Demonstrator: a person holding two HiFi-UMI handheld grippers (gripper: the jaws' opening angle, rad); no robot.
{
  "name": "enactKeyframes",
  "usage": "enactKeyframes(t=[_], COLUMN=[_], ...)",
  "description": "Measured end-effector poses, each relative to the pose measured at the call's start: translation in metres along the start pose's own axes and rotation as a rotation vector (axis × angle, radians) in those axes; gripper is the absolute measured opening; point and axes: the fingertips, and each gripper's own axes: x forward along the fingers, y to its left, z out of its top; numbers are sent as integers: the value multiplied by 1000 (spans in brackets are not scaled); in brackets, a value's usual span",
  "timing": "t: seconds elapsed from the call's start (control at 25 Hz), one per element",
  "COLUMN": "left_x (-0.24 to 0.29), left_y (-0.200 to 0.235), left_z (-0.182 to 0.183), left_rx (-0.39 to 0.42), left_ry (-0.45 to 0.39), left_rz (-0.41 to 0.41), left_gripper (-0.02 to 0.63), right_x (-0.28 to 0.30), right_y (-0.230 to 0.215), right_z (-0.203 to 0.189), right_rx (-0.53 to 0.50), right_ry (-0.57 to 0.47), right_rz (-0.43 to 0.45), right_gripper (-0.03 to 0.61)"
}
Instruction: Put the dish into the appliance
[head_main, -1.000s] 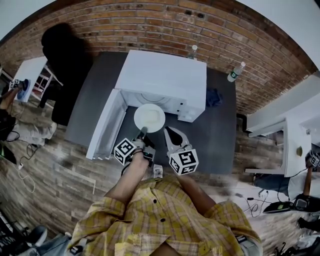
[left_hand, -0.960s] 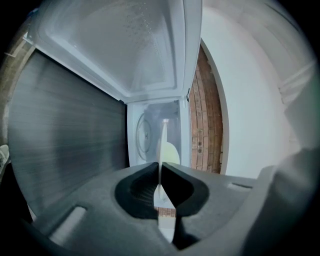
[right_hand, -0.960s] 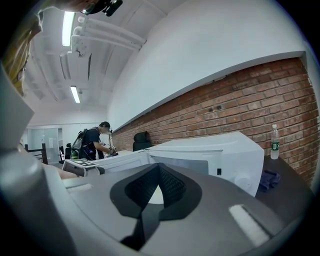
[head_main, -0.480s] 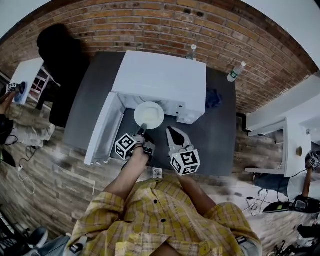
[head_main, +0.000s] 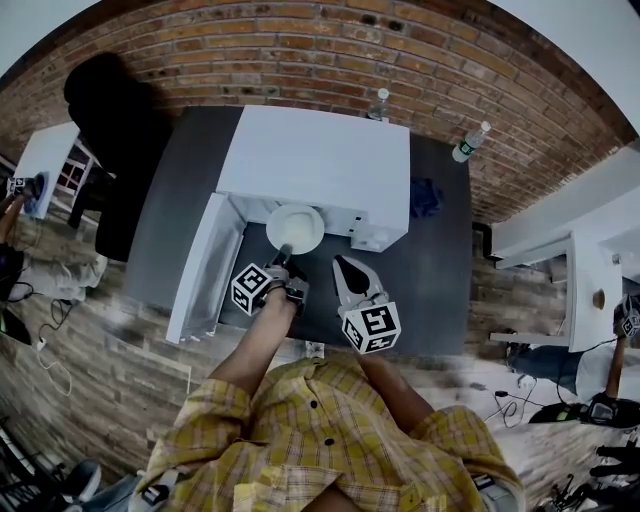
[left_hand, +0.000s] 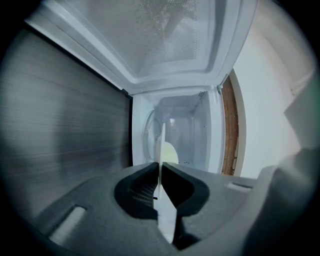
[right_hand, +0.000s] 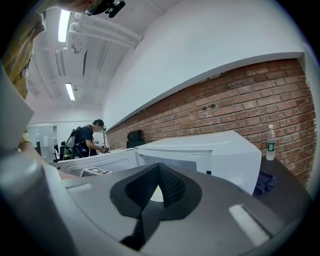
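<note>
Left gripper (head_main: 283, 256) clamped on dish (head_main: 294, 227) rim at its 6 o'clock, probably so the plate enters the open microwave (head_main: 320, 160) flat. Dish sits at cavity mouth. Right gripper (head_main: 345, 268) jaws together, empty, at dish's 4 o'clock, out of the way.

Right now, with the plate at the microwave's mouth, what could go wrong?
The left gripper pinches the plate only by its near rim, so it may tilt or slip out. The plate sits right at the microwave opening, so its rim could knock the frame. The open door stands close on the left and might get bumped.
</note>
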Motion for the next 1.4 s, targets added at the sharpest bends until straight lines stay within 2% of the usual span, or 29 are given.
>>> enactKeyframes(t=[0.32,0.56,0.96,1.4], left_x=[20,34,56,69], left_y=[5,12,21,30], left_z=[6,13,24,27], left_rx=[22,-10,-15,-3], left_ry=[20,2,-1,-14], left_rz=[21,25,6,47], left_gripper=[24,25,23,14], right_x=[8,13,18,13], right_y=[-4,-6,-11,-23], right_z=[1,0,-5,-7], right_rx=[-9,-12,-10,-6], right_ry=[4,15,26,35], right_rz=[1,5,0,-23], right_gripper=[3,3,3,3])
